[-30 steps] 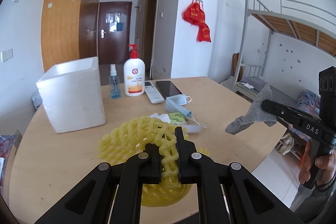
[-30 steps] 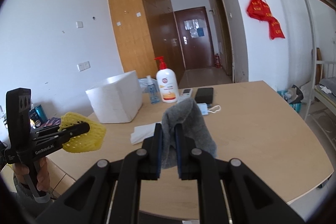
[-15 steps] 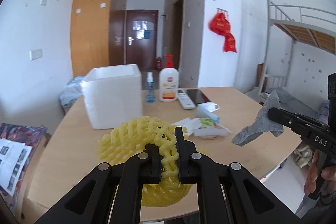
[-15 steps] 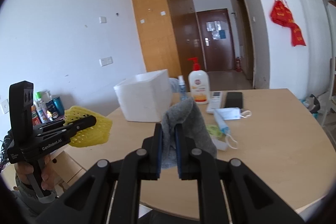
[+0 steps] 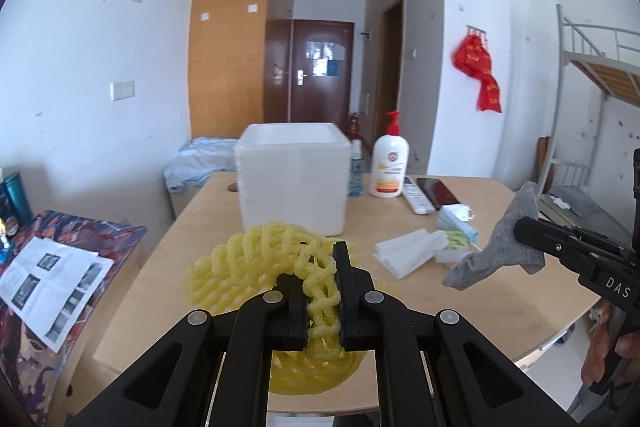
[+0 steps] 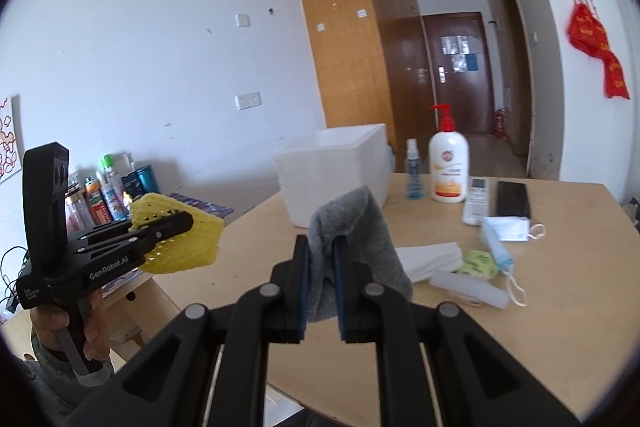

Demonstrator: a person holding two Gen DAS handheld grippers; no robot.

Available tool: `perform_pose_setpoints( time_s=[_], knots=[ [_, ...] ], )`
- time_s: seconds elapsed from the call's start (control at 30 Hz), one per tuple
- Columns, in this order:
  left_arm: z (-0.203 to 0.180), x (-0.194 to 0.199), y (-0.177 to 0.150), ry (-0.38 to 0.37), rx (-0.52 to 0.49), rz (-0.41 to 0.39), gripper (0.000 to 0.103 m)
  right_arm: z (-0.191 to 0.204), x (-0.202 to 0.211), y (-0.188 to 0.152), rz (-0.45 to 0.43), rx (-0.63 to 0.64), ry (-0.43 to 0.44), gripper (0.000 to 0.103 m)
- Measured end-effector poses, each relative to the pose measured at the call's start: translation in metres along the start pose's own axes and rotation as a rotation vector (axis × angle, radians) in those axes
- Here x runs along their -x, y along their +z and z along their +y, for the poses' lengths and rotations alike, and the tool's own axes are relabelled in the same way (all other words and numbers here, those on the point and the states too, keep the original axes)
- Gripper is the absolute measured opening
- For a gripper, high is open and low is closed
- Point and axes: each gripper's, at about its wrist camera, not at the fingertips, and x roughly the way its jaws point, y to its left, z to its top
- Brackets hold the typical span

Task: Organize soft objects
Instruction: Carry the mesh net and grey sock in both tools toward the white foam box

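My left gripper point(image 5: 320, 259) is shut on a yellow foam net point(image 5: 256, 263) and holds it in the air above the near edge of the wooden table point(image 5: 500, 299). It also shows in the right wrist view point(image 6: 176, 223), with the net point(image 6: 188, 243) off the table's left side. My right gripper point(image 6: 320, 247) is shut on a grey sock point(image 6: 360, 223), held above the table's front part. In the left wrist view the sock point(image 5: 500, 247) hangs from that gripper point(image 5: 524, 227) at the right. A white foam box point(image 5: 292, 175) stands open-topped on the table.
On the table stand a lotion pump bottle point(image 5: 390, 163) and a small spray bottle point(image 6: 414, 171). A remote point(image 6: 476, 199), a phone point(image 6: 512, 199), face masks point(image 6: 502, 235), folded tissues point(image 5: 408, 251) and a white tube point(image 6: 468, 287) lie there too. A low cabinet with papers point(image 5: 52, 279) is at the left.
Both grippers have drawn back from the table and swung left while keeping their hold. The foam box now sits straight ahead of the left gripper.
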Motion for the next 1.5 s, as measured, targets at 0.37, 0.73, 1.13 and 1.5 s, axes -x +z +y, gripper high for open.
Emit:
perform_pose_setpoints(
  time_s=[0.37,0.73,1.13,1.5],
  knots=[
    [0.022,-0.007,0.002,0.051,0.027,0.009,0.010,0.015,-0.032,0.008,0.033,0.021,0.074,0.014],
    [0.034,-0.034,0.014,0.048,0.040,0.029,0.010,0.015,-0.054,0.024,0.043,0.028,0.081,0.014],
    [0.043,-0.063,0.043,0.053,0.034,0.028,0.010,0.011,-0.084,0.050,0.059,0.038,0.087,0.014],
    [0.048,-0.084,0.072,0.041,0.029,0.015,0.010,0.008,-0.111,0.079,0.072,0.051,0.091,0.014]
  ],
)
